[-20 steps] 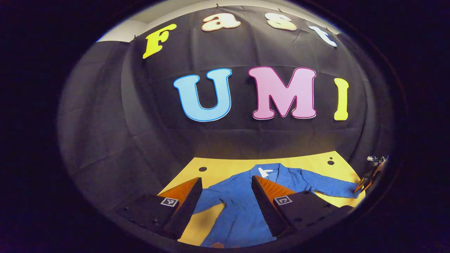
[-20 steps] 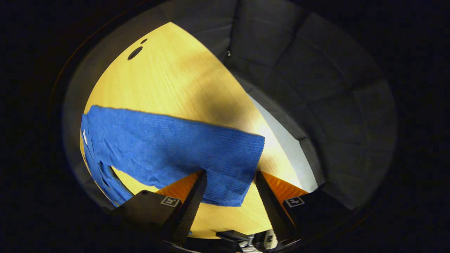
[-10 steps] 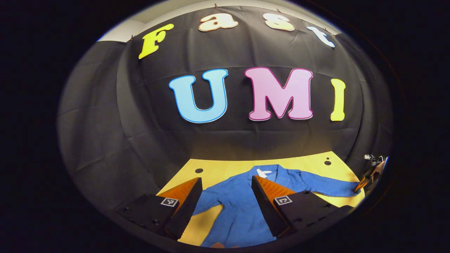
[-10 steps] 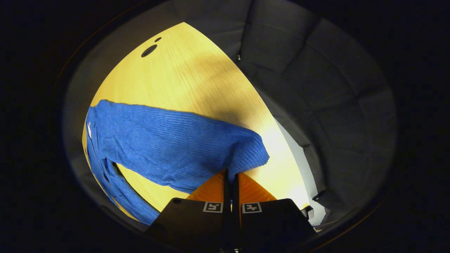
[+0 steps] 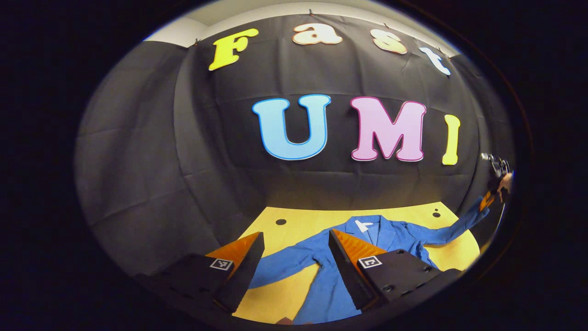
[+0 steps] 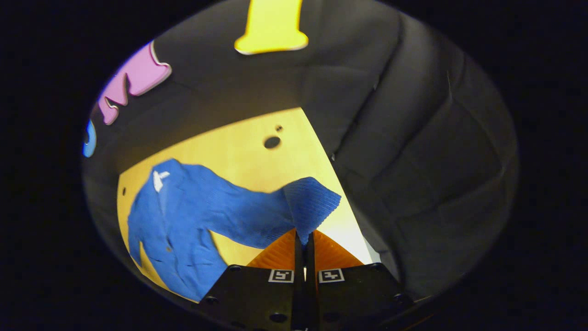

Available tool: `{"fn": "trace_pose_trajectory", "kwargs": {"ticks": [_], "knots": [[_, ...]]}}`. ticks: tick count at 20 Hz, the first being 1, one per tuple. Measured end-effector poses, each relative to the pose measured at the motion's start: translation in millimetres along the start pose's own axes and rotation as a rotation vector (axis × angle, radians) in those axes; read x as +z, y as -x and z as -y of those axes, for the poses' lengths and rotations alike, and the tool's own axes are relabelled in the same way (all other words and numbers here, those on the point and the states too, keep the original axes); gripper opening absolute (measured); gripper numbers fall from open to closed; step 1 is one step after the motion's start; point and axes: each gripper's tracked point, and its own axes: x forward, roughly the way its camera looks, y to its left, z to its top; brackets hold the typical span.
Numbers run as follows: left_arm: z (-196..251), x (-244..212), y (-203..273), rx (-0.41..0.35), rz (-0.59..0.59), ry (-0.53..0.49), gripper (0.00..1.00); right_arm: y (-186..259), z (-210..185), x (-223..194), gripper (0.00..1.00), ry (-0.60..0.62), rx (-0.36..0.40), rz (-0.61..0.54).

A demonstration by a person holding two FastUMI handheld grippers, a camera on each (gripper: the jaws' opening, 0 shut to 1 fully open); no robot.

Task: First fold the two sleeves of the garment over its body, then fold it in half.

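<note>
The right gripper (image 6: 303, 236) is clamped tight on the blue garment's (image 6: 183, 216) sleeve cuff (image 6: 310, 204), holding it above the tabletop (image 6: 239, 151). The left gripper (image 5: 294, 257) hovers wide apart, holding nothing, over the spread garment.

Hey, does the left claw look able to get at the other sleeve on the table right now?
Probably yes: the left claw is open, and that sleeve lies flat on the table with nothing covering it.

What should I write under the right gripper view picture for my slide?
Right gripper pinches the blue shirt's sleeve cuff, lifted above the yellow table.
</note>
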Motion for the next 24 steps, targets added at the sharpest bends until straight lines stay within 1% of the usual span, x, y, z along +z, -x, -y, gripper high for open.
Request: {"fn": "trace_pose_trajectory", "kwargs": {"ticks": [1, 3, 4, 6, 8, 10, 12, 14, 16, 17, 18, 20, 21, 22, 23, 24], "knots": [[-15.3, -2.1, 4.0, 0.014, 0.003, 0.01, 0.81, 21.5, -30.5, 17.2, 0.05, 0.012, 0.039, 0.035], [-44.9, -9.5, 12.6, 0.05, 0.005, 0.029, 0.81, 49.2, -104.8, 49.1, 0.05, 0.03, 0.136, 0.104], [-57.6, -14.6, 17.4, 0.068, 0.0, 0.04, 0.83, 58.7, -143.0, 56.7, 0.04, 0.04, 0.187, 0.117], [-80.9, -25.5, 27.7, 0.101, -0.01, 0.055, 0.83, 63.5, -212.0, 63.2, 0.05, 0.105, 0.245, 0.143], [-103.0, -34.4, 35.4, 0.137, -0.02, 0.053, 0.83, 57.6, -285.3, 50.1, 0.05, 0.133, 0.317, 0.118], [-126.7, -44.1, 46.1, 0.184, -0.035, 0.04, 0.83, 39.2, -358.4, 20.0, 0.04, 0.14, 0.406, 0.06], [-148.5, -51.8, 58.1, 0.234, -0.042, 0.029, 0.83, 5.4, -410.4, -21.4, 0.04, 0.187, 0.456, -0.012], [-166.7, -67.0, 68.7, 0.283, -0.071, 0.035, 0.81, -29.7, -446.5, -67.7, 0.05, 0.225, 0.488, -0.102], [-179.7, -86.6, 78.7, 0.328, -0.125, 0.059, 0.81, -59.2, -480.0, -103.4, 0.05, 0.22, 0.503, -0.173], [-186.5, -95.5, 84.1, 0.355, -0.155, 0.066, 0.81, -66.9, -495.4, -114.5, 0.0, 0.194, 0.513, -0.2], [-192.6, -99.2, 89.3, 0.384, -0.176, 0.07, 0.81, -72.9, -510.5, -122.9, 0.05, 0.159, 0.533, -0.224], [-197.8, -102.7, 96.1, 0.417, -0.188, 0.086, 0.83, -83.6, -538.9, -137.1, 0.05, 0.1, 0.571, -0.251], [-197.9, -103.5, 96.4, 0.423, -0.193, 0.099, 0.81, -90.3, -546.0, -143.6, 0.05, 0.08, 0.576, -0.272], [-196.5, -106.1, 94.5, 0.423, -0.192, 0.117, 0.81, -96.2, -550.7, -154.4, 0.23, 0.063, 0.575, -0.313], [-194.8, -109.0, 88.4, 0.416, -0.188, 0.147, 0.84, -101.7, -555.6, -165.1, 0.07, 0.053, 0.573, -0.344], [-192.3, -115.7, 79.2, 0.403, -0.196, 0.191, 0.81, -107.7, -561.6, -170.6, 0.07, 0.04, 0.578, -0.352]]}}
